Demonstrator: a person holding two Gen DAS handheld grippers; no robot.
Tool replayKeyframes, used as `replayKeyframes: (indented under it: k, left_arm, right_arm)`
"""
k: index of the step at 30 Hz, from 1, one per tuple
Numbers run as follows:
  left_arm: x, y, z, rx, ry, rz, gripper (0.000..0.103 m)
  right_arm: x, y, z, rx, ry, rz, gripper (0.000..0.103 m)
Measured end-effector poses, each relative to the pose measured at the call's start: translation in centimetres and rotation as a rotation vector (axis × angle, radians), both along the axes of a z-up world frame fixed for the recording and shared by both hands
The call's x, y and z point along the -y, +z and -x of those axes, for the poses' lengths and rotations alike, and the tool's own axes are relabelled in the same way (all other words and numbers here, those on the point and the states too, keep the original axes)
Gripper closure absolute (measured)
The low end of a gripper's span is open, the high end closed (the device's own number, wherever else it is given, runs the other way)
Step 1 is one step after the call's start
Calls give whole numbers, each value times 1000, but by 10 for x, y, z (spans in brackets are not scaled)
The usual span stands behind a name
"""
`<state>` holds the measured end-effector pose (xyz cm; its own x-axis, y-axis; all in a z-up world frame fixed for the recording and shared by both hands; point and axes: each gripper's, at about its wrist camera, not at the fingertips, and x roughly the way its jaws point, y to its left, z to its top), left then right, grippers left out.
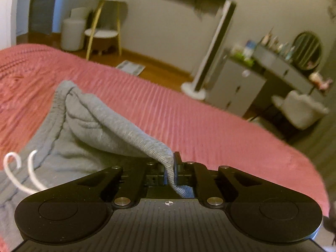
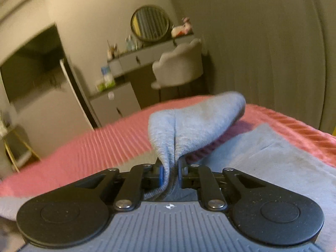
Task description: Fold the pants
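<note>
Grey sweatpants (image 1: 84,130) lie on a pink ribbed bedspread (image 1: 189,115). In the left wrist view my left gripper (image 1: 171,168) is shut on the ribbed waistband edge, which rises off the bed in a taut fold toward the jaws. A white drawstring (image 1: 19,170) loops at the lower left. In the right wrist view my right gripper (image 2: 170,172) is shut on a bunched ribbed cuff of the sweatpants (image 2: 189,121), lifted above the bedspread (image 2: 94,147). More grey fabric lies flat to the right.
Beyond the bed stand a white tower fan (image 1: 212,48), a grey dresser with a round mirror (image 1: 307,50), a pale chair (image 2: 178,65), a round side table (image 1: 105,19) and white stools. Wooden floor shows past the bed edge.
</note>
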<state>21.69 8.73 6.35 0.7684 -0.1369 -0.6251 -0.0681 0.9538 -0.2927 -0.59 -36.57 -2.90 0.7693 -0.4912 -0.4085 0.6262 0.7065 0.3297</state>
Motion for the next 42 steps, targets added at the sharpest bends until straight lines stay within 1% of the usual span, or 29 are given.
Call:
replayKeyframes:
  k: [3,5,7,9,10,11,13,14,15,16,17,18,19,20,23,25,26,27,31,32,34,35,36,37,38,39,40,41,42]
  left_arm:
    - [-11,5,54,43,-8,25,96]
    - [-18,-4,94,34,-3,40,96]
    - [-20,-17,125,21,-1,20,95]
    - [-21,-39,147,-22,-15,-15,95]
    - [-22,-53,150,-64,-18,-18,93]
    - [-25,-68,148,-126,-10,-18,91]
    - [-40,-87,141,-218,28,29,85]
    - [-47,-91,137,-238,57,49,83]
    - [-55,-93,135,-232,91,74,77]
    - [-64,-93,132,-219,116,91,62]
    - [-72,-93,128,-214,152,93,54]
    - [-80,-93,125,-213,193,90,49]
    - [-87,-93,122,-207,226,89,49]
    - [-93,-93,118,-203,242,94,49]
    - [-104,-90,122,-194,305,78,48]
    - [-110,-88,124,-173,346,63,40]
    - [-113,-90,125,-165,359,55,39]
    - [-119,-90,130,-163,364,54,38]
    - [-121,-97,110,-188,341,72,38]
    - [-121,-98,111,-183,332,69,39]
    - [-115,-97,107,-184,320,58,39]
    - [-112,-97,105,-184,318,50,40]
    - [-111,-98,106,-182,315,43,40]
    - [-109,-99,104,-186,313,33,44]
    - [-108,-100,102,-191,317,19,51]
    - [-107,-101,101,-195,322,-3,69]
    - [-106,-101,102,-195,327,-24,78]
    - [-107,-100,104,-190,329,-25,80]
    - [-110,-98,106,-180,330,-11,85]
  right_arm:
    - [-1,17,34,59,-25,-53,91]
    - [0,25,56,81,-50,-100,91]
    - [-2,28,72,77,-75,-127,91]
    - [-10,22,86,7,-105,-108,91]
    - [-14,14,91,-45,-125,-98,90]
    - [-15,4,93,-106,-156,-107,90]
    - [-9,-18,92,-228,-205,-185,86]
    - [-6,-23,92,-268,-245,-202,83]
    - [-5,-23,93,-277,-259,-179,77]
    - [-6,-20,93,-272,-256,-141,62]
    - [-9,-16,92,-269,-271,-96,54]
    - [-12,-14,92,-265,-285,-48,41]
    - [-16,-13,89,-265,-284,0,38]
    - [-18,-14,84,-276,-280,31,35]
    - [-20,-24,68,-334,-232,86,35]
    - [-26,-31,57,-385,-204,126,35]
    - [-29,-33,52,-411,-195,157,35]
    - [-34,-33,49,-428,-186,188,35]
    - [-43,-36,37,-443,-148,305,35]
    - [-43,-37,32,-457,-139,335,35]
    - [-42,-40,26,-484,-133,369,43]
    - [-41,-41,23,-491,-129,368,54]
    - [-40,-43,20,-497,-124,365,62]
    - [-39,-44,18,-504,-121,366,66]
    - [-38,-46,16,-517,-119,366,73]
    - [-36,-47,15,-520,-119,361,99]
    - [-32,-47,17,-505,-127,342,98]
    - [-27,-42,24,-448,-148,308,98]
    - [-19,-34,36,-371,-192,261,98]
